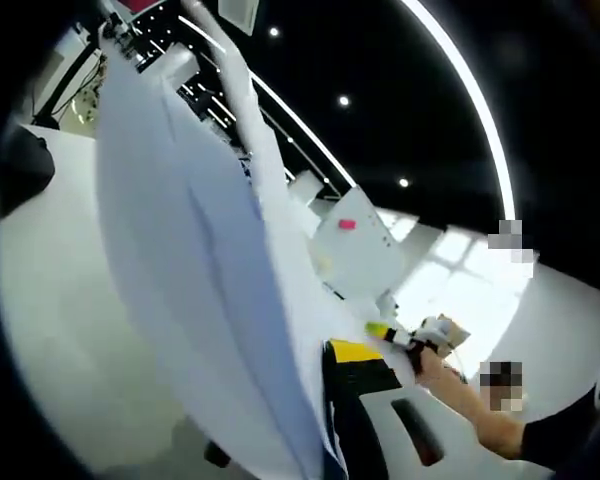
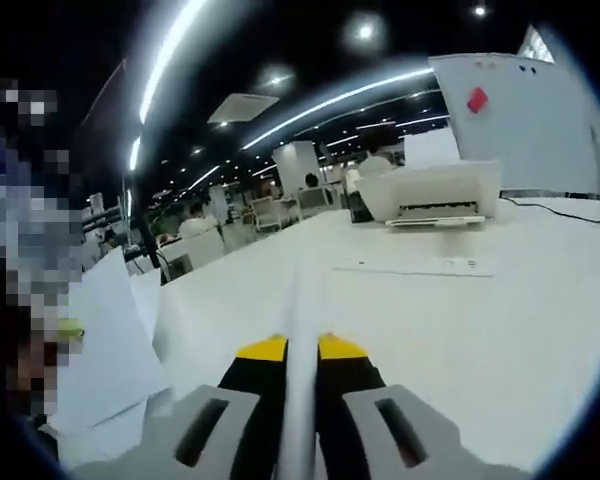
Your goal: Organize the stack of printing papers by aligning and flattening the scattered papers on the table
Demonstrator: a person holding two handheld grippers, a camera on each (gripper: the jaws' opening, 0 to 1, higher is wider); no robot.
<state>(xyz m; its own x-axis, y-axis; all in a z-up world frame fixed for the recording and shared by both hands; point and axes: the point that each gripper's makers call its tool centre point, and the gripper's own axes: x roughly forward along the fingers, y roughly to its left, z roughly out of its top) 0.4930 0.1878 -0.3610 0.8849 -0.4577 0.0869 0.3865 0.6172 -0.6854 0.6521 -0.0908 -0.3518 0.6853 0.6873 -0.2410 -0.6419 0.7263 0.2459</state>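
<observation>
My right tongs (image 2: 300,352): narrow, both yellow-tipped jaws pressed on the edge of a sheet of paper (image 2: 296,300) that runs edge-on between them, straight away from me.
My left tongs (image 1: 365,375): in the left gripper view the papers (image 1: 195,260) cover most of the jaws; one yellow tip shows low beside the sheets. I judge they are gripping the sheets, but I cannot tell for sure.
Papers in hand: lifted off the desk (image 2: 460,320), standing up and curving, sheets fanned and uneven along the edges.
Other papers: a few loose sheets (image 2: 105,340) lie to my near left in the right gripper view, not squared.
Desk: white, bare in the middle.
Far side: a white printer (image 2: 435,192) sits on the desk, a white board (image 2: 525,115) with a red tag behind it to the right.
Progress: my guess is early to midway; sheets gathered and raised, but not aligned.
Left to do: tap the edges level, lay the stack down, press it flat, add the loose sheets.
</observation>
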